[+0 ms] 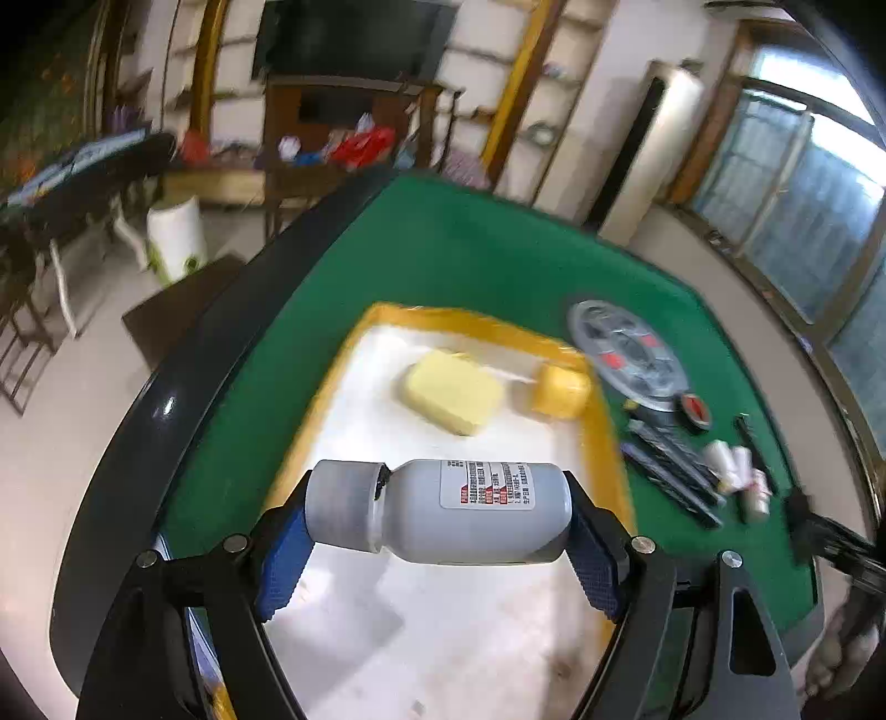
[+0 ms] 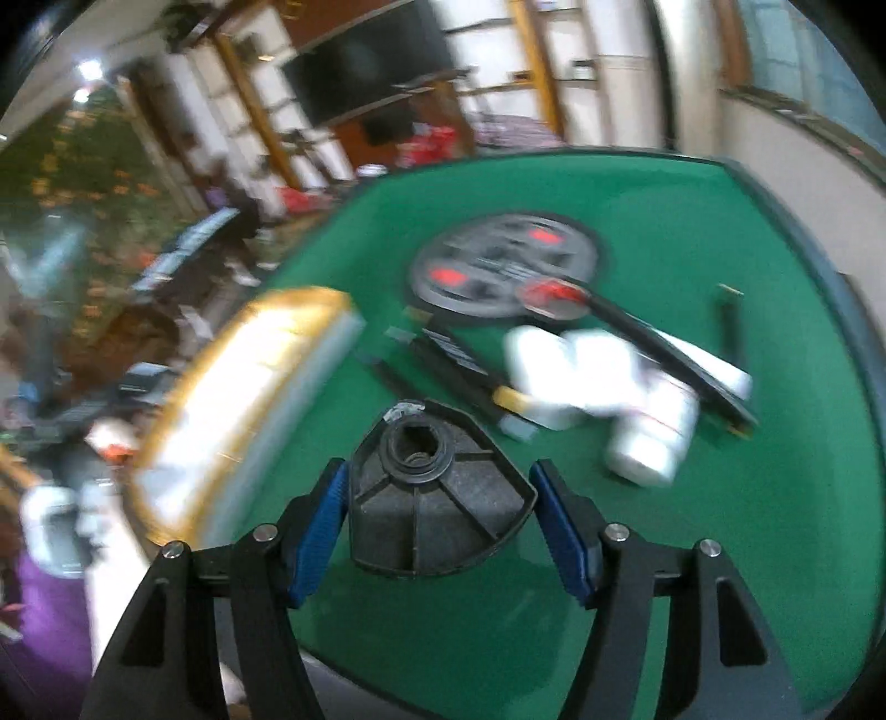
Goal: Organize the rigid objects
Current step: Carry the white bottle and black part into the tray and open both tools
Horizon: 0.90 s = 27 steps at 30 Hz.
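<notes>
Your left gripper clamps the grey bottle end to end, crosswise above the yellow-rimmed tray, ready for deposit. Your right gripper brackets the black ribbed part; contact on its right side looks incomplete through blur.

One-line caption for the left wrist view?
Left claw grips a grey bottle sideways above a yellow-rimmed tray holding two yellow blocks.

Green felt tabletop with dark rim. Behind it: dark TV, wooden cabinet holding red clutter, white bin on floor, window; blurred, possibly shelving alongside.
</notes>
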### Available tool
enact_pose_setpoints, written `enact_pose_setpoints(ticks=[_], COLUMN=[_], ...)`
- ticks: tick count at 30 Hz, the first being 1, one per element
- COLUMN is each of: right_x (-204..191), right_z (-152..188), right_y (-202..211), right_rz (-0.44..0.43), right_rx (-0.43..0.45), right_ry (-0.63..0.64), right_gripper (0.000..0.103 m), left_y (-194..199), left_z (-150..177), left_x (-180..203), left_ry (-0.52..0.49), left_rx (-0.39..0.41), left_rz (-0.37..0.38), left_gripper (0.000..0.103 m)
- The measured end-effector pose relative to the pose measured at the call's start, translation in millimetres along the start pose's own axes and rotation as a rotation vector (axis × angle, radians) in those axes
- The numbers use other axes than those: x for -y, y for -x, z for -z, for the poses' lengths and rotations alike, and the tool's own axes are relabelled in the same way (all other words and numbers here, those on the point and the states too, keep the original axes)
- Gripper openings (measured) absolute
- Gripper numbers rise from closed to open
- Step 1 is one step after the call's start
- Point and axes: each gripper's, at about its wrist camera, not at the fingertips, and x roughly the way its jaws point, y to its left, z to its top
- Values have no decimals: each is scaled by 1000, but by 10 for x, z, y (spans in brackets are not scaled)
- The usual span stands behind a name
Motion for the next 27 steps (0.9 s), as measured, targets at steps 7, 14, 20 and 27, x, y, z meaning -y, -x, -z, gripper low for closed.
enact_pose_setpoints(ticks=[7,14,20,27], right_x=[-898,-1395,-1535,-1622], right_z=[-435,-490,-425,-464], right_y=[-524,-963,-1185,-1382], right_rz=[-131,-132,-86,-22], right_rx=[-75,-133,-168,-191], right_ry=[108,167,209,278], right_gripper=[66,66,66,66], left_y=[-593,-878,-852,-478], left_z=[-95,-260,-342,-416], left_x=[22,149,47,-167], left_ry=[-45,-103,-64,35], left_rx=[-94,-113,-125,-67], left_rz=[-96,-169,-82,58], left_gripper=[84,85,91,91])
